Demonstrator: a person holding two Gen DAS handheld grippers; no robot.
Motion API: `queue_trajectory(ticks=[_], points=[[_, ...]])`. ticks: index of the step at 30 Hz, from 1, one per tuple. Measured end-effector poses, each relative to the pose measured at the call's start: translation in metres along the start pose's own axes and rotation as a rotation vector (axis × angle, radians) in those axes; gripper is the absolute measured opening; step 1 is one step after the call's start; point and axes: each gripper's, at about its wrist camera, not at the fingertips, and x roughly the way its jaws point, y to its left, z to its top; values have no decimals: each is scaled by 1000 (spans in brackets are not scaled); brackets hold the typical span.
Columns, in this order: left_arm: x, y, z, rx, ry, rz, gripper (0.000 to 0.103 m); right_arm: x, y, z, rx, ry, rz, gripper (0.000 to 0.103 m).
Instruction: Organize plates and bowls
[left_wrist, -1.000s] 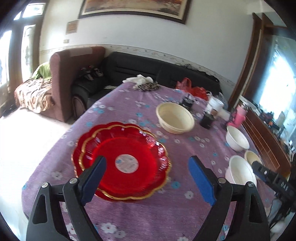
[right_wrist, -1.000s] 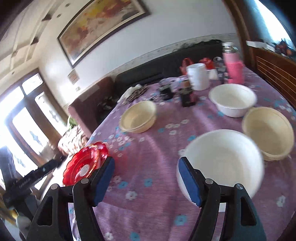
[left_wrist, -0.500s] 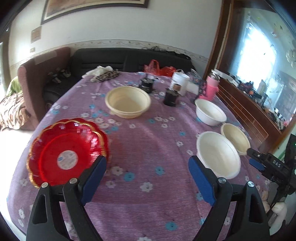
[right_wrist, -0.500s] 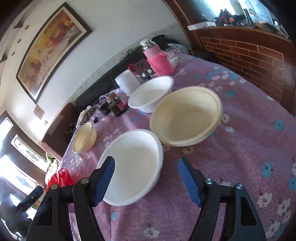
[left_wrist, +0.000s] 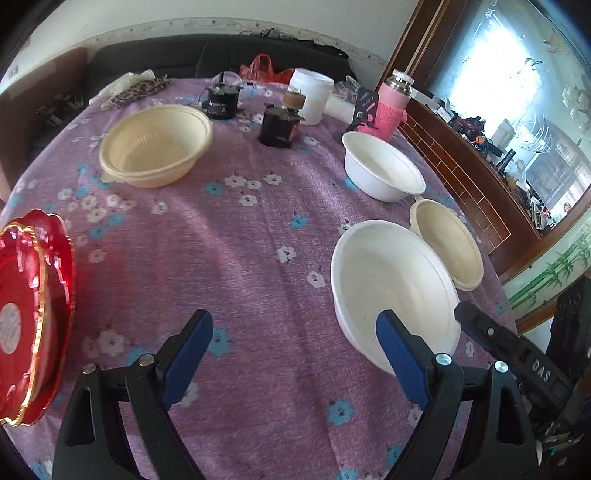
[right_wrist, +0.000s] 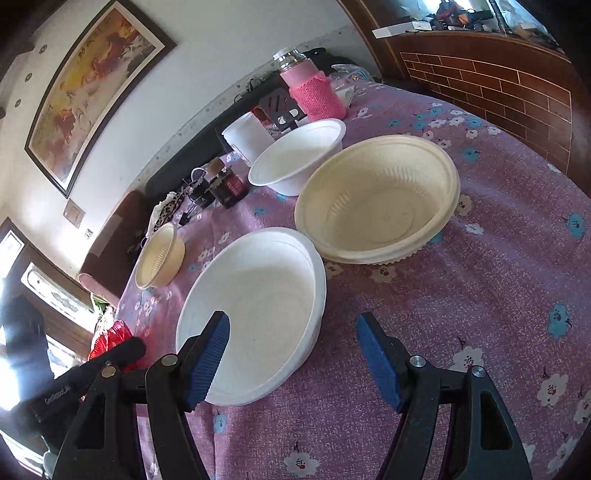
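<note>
A large white bowl (left_wrist: 391, 284) sits near the table's right front; it also shows in the right wrist view (right_wrist: 258, 306). A cream bowl (left_wrist: 448, 242) touches its far side and shows in the right wrist view (right_wrist: 376, 203). A smaller white bowl (left_wrist: 382, 166) stands behind them. Another cream bowl (left_wrist: 155, 144) sits at the far left. Stacked red plates (left_wrist: 29, 314) lie at the left edge. My left gripper (left_wrist: 295, 350) is open and empty over the cloth, its right finger at the white bowl's near rim. My right gripper (right_wrist: 293, 354) is open, straddling the white bowl's near right rim.
The table has a purple flowered cloth (left_wrist: 236, 236). At its far side stand a pink-sleeved bottle (left_wrist: 388, 107), a white container (left_wrist: 310, 96) and two dark jars (left_wrist: 279, 123). A brick-patterned wooden cabinet (right_wrist: 498, 74) runs along the right. A dark sofa (left_wrist: 147, 55) stands behind the table.
Both grippers have swung right and closed in on the large white bowl. The red plates have slid to the left edge of the left wrist view. Both grippers stay open.
</note>
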Motion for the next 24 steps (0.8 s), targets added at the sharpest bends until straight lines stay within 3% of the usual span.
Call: queue_trajectory(ticks=[13, 15, 17, 19, 22, 24], points=[[50, -13, 10, -50, 69, -27, 88, 19, -2, 1, 10, 39, -24, 69], [54, -13, 11, -50, 82, -27, 74, 20, -2, 2, 9, 42, -26, 68], [61, -12, 11, -55, 118, -41, 43, 20, -2, 1, 11, 44, -30, 68], [67, -11, 11, -67, 146, -62, 30, 21, -2, 1, 11, 47, -30, 68], [66, -11, 10, -65, 138, -58, 20, 24, 0, 0, 2, 55, -29, 57], [63, -12, 9, -61, 132, -69, 17, 26, 3, -1, -7, 66, -18, 35]])
